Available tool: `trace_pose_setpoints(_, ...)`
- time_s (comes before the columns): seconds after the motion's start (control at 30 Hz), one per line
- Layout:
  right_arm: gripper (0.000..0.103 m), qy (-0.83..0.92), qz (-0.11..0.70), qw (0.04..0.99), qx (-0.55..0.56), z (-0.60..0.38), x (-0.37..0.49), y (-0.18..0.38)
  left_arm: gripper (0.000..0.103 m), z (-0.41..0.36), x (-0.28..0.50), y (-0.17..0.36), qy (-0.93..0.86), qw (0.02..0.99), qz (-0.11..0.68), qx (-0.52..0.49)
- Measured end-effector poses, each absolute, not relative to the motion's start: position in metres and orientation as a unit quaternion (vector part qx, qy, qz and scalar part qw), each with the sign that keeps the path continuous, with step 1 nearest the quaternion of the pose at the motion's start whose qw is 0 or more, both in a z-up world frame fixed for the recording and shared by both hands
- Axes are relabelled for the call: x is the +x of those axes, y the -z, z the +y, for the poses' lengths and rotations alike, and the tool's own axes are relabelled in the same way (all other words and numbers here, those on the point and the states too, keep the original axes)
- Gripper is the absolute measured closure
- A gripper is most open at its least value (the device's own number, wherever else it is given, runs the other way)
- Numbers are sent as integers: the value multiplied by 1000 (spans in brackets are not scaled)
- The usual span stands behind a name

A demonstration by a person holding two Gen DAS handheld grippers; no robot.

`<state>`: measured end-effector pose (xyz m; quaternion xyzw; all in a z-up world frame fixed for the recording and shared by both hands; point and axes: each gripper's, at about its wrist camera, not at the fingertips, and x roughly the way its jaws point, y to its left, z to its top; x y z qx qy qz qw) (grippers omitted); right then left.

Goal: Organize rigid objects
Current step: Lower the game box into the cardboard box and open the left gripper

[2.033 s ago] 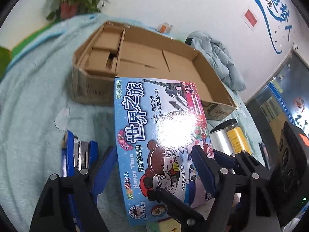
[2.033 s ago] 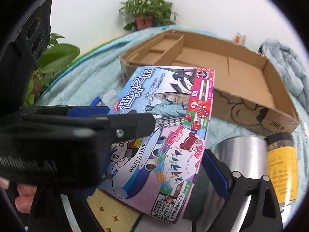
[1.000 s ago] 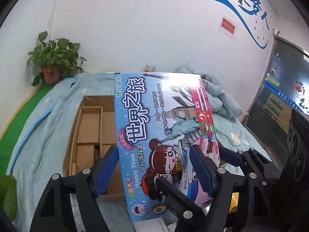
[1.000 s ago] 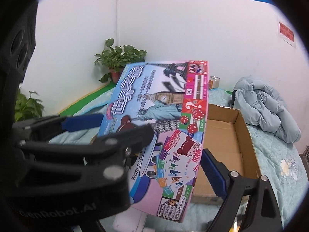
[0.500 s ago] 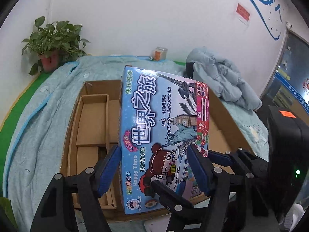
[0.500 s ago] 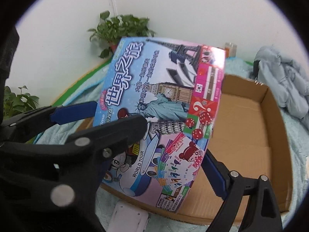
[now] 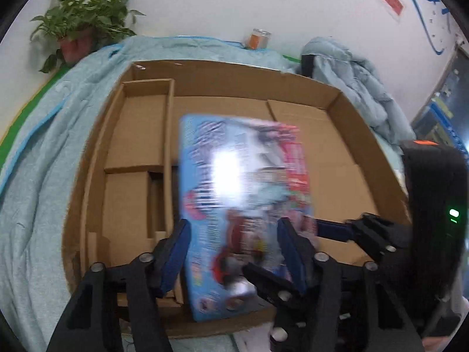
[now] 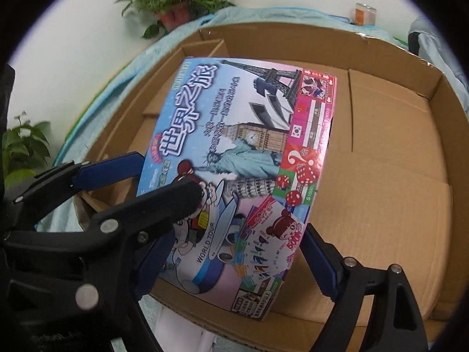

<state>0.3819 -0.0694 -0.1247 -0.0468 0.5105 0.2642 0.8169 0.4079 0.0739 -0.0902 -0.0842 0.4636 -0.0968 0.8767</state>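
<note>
Now the board-game box (image 8: 234,170) hangs over the open main bay of the cardboard tray (image 8: 395,176), long axis running away from both grippers toward the tray's far wall. Both hold its near end: left gripper (image 7: 234,249) jaws astride the short width, right gripper (image 8: 234,234) jaws on the opposite long edges, both sets just been closing in on it, and the left sits nearer the tray's divided left compartments. Readable print: "WORLD TOUR", large Chinese title characters, "$1600"; the tray rests on a pale blue blanket (image 7: 35,176) near a potted plant (image 7: 85,20).

Both wrist views look steeply down, close, sharing the cardboard box (image 7: 346,123); left blurred.
</note>
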Motion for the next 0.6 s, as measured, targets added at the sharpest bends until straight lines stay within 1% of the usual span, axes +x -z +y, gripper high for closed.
trace_pose_setpoints(0.03,26,-269,515,813,-48,-68,382,125,48,72,404,88,104,878,461,-83)
trace_pose_setpoints(0.07,27,-277,522,805,-47,-67,382,127,48,70,400,86,103,881,456,-77)
trace_pose_setpoints(0.1,27,-280,531,798,-51,-67,382,130,49,69,394,82,100,885,450,-68)
trace_pose_setpoints(0.2,30,-279,525,802,-61,-70,383,130,49,71,372,68,90,899,424,-64)
trace_pose_setpoints(0.3,30,-285,512,809,-51,-80,381,120,45,78,346,52,74,917,389,-53)
trace_pose_setpoints(0.33,30,-289,492,820,-47,-85,374,110,39,79,338,49,70,921,380,-50)
trace_pose_setpoints(0.37,22,-290,465,835,-49,-92,364,99,30,80,329,46,66,925,370,-50)
trace_pose_setpoints(0.4,13,-283,440,851,-50,-97,355,90,25,81,321,43,59,930,360,-53)
trace_pose_setpoints(0.43,10,-267,410,871,-54,-107,340,79,15,82,309,39,47,936,345,-52)
trace_pose_setpoints(0.47,3,-256,392,882,-56,-113,335,72,6,83,301,37,44,939,336,-52)
trace_pose_setpoints(0.5,0,-242,374,894,-55,-120,326,66,3,79,289,33,30,946,319,-46)
trace_pose_setpoints(0.53,0,-229,357,904,-57,-129,313,61,1,74,278,30,17,952,304,-35)
trace_pose_setpoints(0.6,0,-202,339,917,-56,-143,290,56,1,61,260,24,10,961,276,-9)
